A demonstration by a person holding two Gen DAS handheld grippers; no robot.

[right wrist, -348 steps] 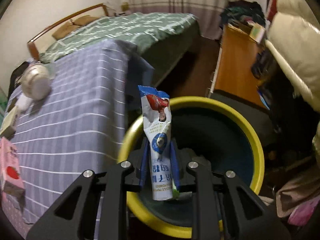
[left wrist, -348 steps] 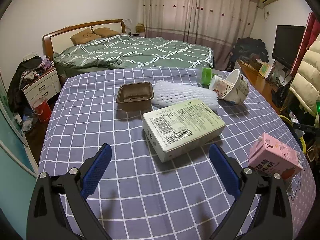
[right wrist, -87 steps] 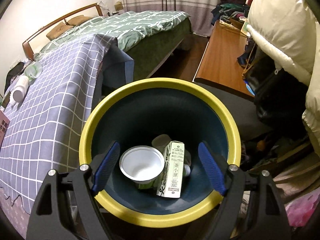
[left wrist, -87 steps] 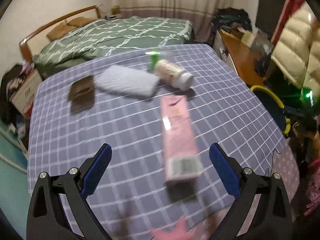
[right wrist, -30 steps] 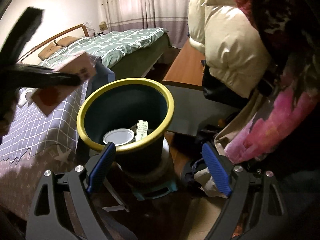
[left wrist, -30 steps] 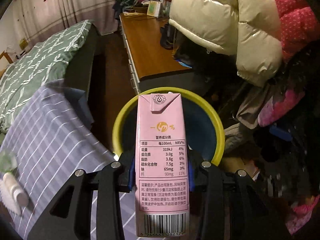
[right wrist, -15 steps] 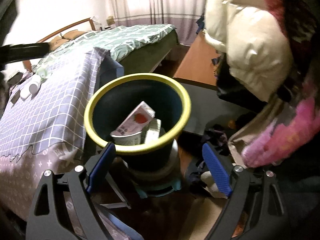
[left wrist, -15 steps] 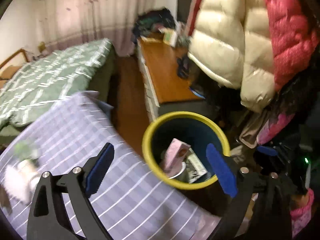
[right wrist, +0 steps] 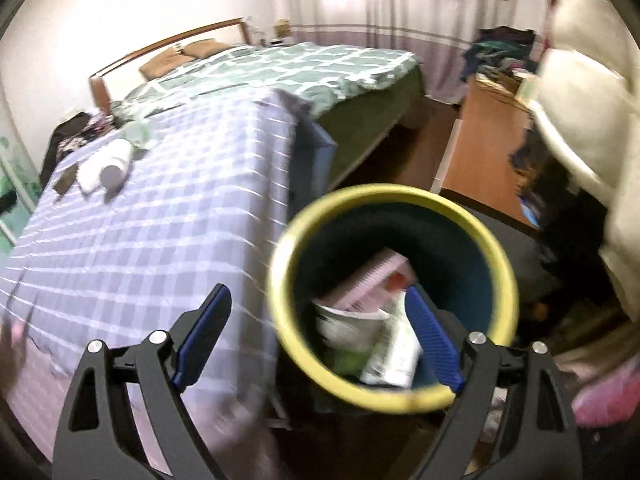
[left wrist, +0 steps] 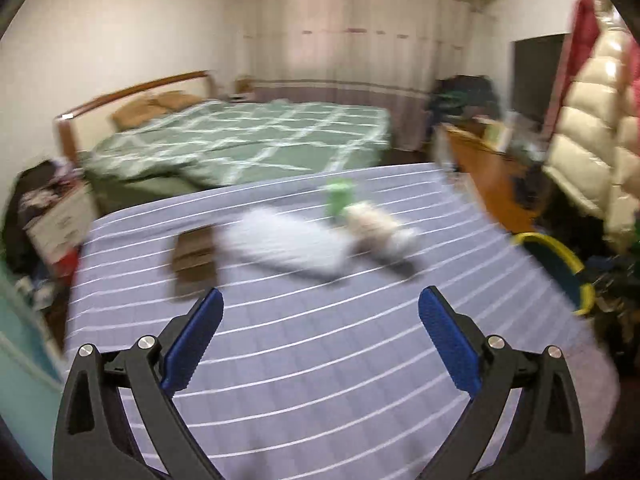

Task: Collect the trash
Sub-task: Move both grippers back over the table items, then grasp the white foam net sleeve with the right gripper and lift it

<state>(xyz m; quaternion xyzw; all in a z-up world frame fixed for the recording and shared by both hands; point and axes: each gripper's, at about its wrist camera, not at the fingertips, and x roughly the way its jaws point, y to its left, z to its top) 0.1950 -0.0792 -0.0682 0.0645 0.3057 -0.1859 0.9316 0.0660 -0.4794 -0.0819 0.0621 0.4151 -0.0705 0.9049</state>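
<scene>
Returning for more trash | left gripper (left wrist: 320, 334) jaws just opened, empty; right gripper (right wrist: 316, 330) gaping, empty | pink carton (right wrist: 376, 276) lying in yellow-rimmed bin (right wrist: 394, 398) | next: we are probably targeting the blurred white foam sleeve (left wrist: 286, 250) on the checked table (left wrist: 320, 380).

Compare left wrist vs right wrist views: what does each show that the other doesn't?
Left wrist only: the open left gripper, nothing between its jaws, which have just been opening.

Right wrist only: the open right gripper and the bin's inside, with the pink carton and white cup.

Both: checked table, yellow-rimmed bin, white bottle, foam sleeve, brown tray, bed.
</scene>
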